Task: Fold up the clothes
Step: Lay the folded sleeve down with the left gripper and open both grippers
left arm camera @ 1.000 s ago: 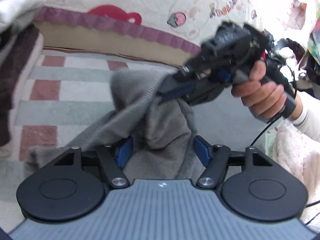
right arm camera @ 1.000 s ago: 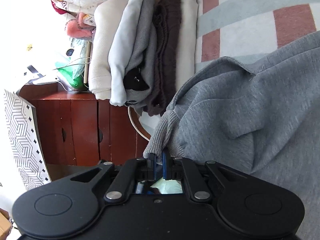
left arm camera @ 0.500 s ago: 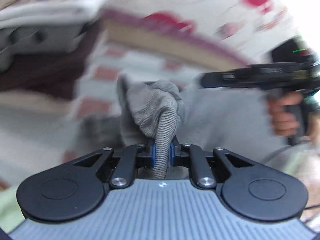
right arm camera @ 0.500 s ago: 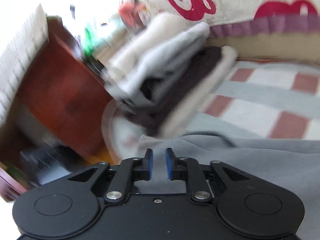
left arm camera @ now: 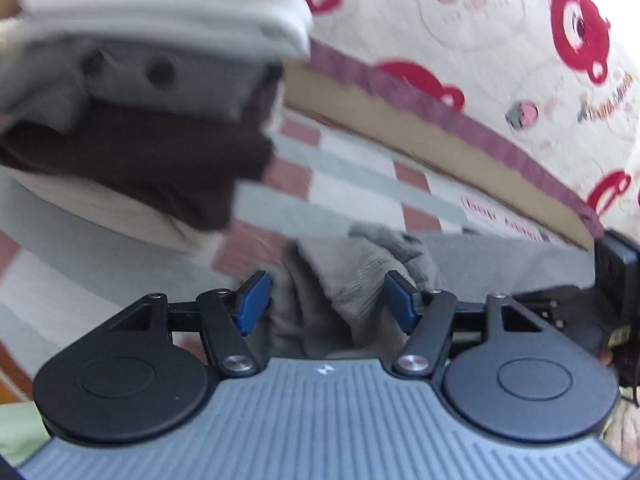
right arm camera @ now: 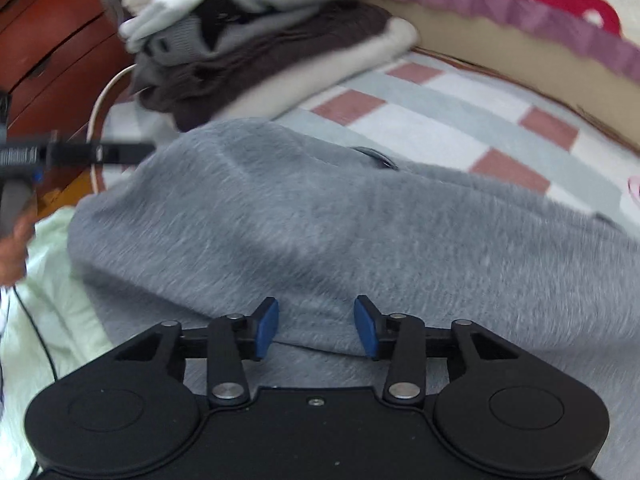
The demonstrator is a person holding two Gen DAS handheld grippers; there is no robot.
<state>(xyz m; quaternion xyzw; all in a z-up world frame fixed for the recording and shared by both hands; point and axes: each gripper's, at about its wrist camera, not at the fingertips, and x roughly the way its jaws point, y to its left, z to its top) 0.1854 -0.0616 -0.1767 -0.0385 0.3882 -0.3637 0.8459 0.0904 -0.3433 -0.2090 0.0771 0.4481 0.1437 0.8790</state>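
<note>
A grey sweatshirt [right arm camera: 360, 232] lies spread on the checked bed cover. In the left wrist view its ribbed cuff end [left arm camera: 352, 276] lies bunched between the spread blue pads of my left gripper [left arm camera: 326, 306], which is open and not clamping it. My right gripper [right arm camera: 316, 326] is open just above the sweatshirt's near edge, holding nothing. The right gripper's body shows at the right edge of the left wrist view [left arm camera: 612, 280]; the left gripper shows at the left edge of the right wrist view [right arm camera: 72, 154].
A stack of folded clothes [right arm camera: 256, 40], white, grey, dark brown and cream, sits at the back left on the checked cover [right arm camera: 460, 120]. A bear-print quilt [left arm camera: 480, 40] lies behind. A red-brown wooden cabinet [right arm camera: 44, 28] stands left of the bed. Pale green cloth [right arm camera: 48, 280] lies at the near left.
My left gripper closed on the ribbed cuff, then opened and let it drop. My right gripper let go of the sweatshirt edge and opened wide. Both views swung toward the clothes stack.
</note>
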